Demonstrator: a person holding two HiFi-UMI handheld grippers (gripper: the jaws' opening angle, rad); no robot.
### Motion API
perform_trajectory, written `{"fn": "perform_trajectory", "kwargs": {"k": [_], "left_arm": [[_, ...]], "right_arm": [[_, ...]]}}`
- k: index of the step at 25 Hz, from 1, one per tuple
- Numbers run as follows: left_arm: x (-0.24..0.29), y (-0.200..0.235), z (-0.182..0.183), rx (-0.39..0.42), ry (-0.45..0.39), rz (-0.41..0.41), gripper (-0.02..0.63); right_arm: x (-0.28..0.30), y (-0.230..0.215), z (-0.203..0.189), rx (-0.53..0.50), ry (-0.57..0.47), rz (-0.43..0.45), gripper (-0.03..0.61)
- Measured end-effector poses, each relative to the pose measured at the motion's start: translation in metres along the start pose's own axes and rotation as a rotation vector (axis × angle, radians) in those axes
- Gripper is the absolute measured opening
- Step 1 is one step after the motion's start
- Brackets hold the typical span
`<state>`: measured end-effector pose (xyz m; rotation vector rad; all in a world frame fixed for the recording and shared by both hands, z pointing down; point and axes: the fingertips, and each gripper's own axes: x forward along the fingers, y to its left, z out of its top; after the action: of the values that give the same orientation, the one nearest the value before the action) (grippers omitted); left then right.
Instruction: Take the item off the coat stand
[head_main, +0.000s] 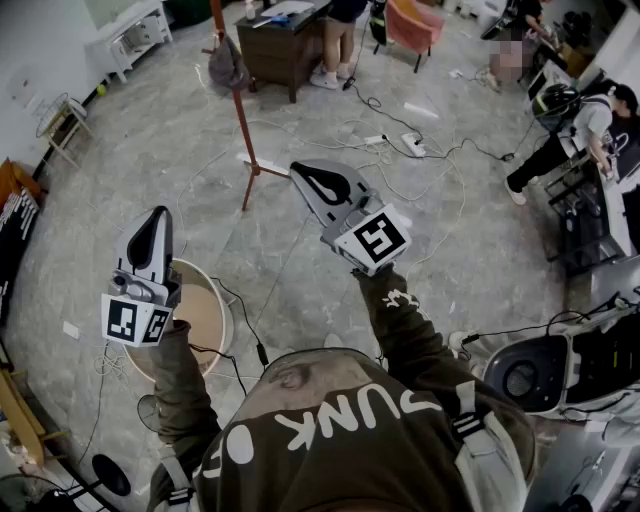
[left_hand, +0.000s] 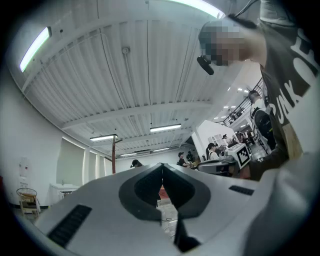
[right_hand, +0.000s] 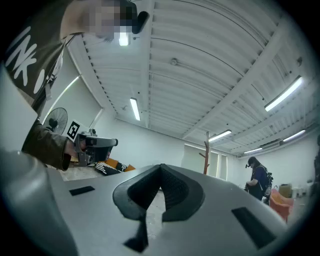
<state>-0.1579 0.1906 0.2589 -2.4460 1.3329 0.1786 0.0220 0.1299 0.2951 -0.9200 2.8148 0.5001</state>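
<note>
A gray thing (head_main: 228, 62) hangs high up on the coat stand (head_main: 240, 120), which stands on the floor (head_main: 180, 130) across the room, well apart from the person. It looks like a soft hat or a little cloth bag, but it is too small to tell which. I think it is light and floppy and will not break. It may sag or swing when it is pulled, so the best place to hold it looks like the top, close to the peg, and then lift it up and off. The left gripper (head_main: 160, 216) has its jaws closed together with nothing in them. The right gripper (head_main: 302, 172) is the same, pressed closed and empty. The person's brown top (head_main: 350, 420) has big white letters that say "JUNK" and "OF". I can read no words on the gray thing.
</note>
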Motion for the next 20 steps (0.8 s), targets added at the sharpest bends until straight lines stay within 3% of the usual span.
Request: {"fn": "perform_trajectory", "kwargs": {"k": [10,16,17,18,20], "left_arm": [[0.0,-0.004,-0.003,-0.003,0.002,-0.002,0.005],[0.002,-0.002,-0.008,-0.008,0.006,-0.005,0.005],[0.002,-0.002,-0.008,-0.01,0.009,-0.005,0.005],[0.001,-0.003,-0.009,-0.011,0.011,-0.005,0.005],[0.002,-0.004,-0.008,-0.01,0.011,-0.005,0.005]], "right_arm": [[-0.004,0.0,-0.004,0.0,0.006,-0.001,0.009],[0.002,0.008,-0.008,-0.015,0.015,0.043,0.012],[0.003,0.011,-0.01,-0.014,0.023,0.056,0.059],[0.004,0.014,-0.012,-0.011,0.034,0.072,0.214],[0.007,0.019,-0.015,-0.016,0.048,0.104,0.271]]}}
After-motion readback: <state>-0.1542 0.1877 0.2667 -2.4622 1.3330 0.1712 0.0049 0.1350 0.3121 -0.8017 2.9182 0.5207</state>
